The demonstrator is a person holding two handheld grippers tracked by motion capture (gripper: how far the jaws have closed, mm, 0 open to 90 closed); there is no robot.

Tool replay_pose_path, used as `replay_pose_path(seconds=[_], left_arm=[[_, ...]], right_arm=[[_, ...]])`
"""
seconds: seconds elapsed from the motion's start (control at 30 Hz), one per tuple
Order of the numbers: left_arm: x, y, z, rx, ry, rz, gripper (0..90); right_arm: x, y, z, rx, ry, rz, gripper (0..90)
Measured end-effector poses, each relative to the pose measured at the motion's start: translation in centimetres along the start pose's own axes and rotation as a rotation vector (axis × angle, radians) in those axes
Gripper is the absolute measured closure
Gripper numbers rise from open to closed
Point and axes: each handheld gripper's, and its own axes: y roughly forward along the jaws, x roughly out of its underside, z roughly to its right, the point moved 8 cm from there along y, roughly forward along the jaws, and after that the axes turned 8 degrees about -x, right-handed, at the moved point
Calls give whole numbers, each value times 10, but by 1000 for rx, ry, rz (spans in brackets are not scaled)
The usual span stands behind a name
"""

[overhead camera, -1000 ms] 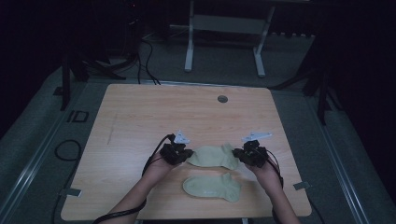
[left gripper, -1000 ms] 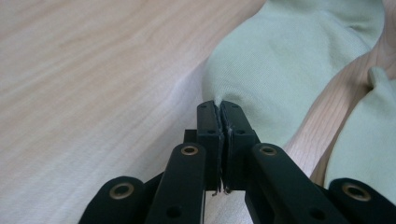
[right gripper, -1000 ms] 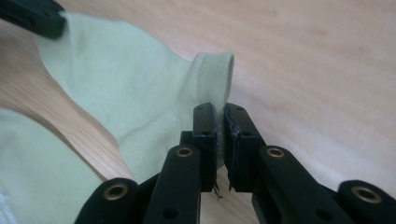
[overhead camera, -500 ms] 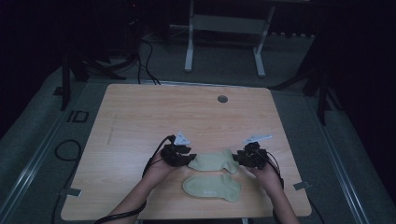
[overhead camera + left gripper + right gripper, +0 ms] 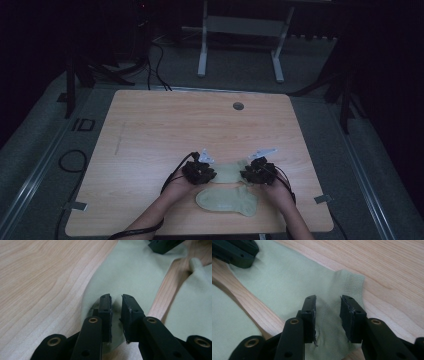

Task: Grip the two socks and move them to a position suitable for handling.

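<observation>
a dark room surrounds a pale wooden worktop (image 5: 165, 130), with a metal frame (image 5: 240, 30) standing on the grey floor behind it and cables (image 5: 155, 55) trailing at the far left. a small round grommet (image 5: 238, 106) sits near the worktop's far edge.

two light green socks lie near the person's edge. the far sock (image 5: 230, 171) stretches flat between the two hand-held grippers; the near sock (image 5: 227, 200) lies just beside it, closer to the person, with a strip of bare wood between them.

the left hand-held gripper (image 5: 199, 171) is at the far sock's left end. in the left gripper view its jaws stand narrow over the rounded end of that sock (image 5: 135, 272); they have just been closing, with cloth bunched between them, though whether the pads press on it i cannot tell.

the right hand-held gripper (image 5: 258, 171) is at the sock's right end. in the right gripper view its jaws stand a little wider over the cuff end (image 5: 287, 282), cloth lying in the gap without touching the pads.
</observation>
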Motion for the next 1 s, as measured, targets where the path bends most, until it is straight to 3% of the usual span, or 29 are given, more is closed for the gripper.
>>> replay_pose_path(seconds=[0.07, 0.23, 0.4, 0.47, 0.57, 0.77, 1.0], left_arm=[[0, 0, -4, -20, 13, 0, 779], [0, 1, -13, -30, -16, 6, 777], [-2, -1, -11, -24, -8, 6, 726], [-4, -5, -9, -4, -19, 28, 616], [-9, -18, -7, 5, -13, 58, 577], [-10, -46, -12, -8, -68, 118, 515], [5, -61, -8, -3, -75, 98, 467]], right_arm=[[0, -1, 4, 4, -3, -6, 640], [-5, 3, 6, 16, -14, -6, 614], [-10, 6, 7, 11, -9, -8, 596], [-12, 3, 5, -7, -6, 5, 541], [-14, -4, 0, -17, -25, 9, 474], [-17, -21, -6, -20, -26, 33, 419], [-9, -34, -14, -24, -23, 48, 396]])
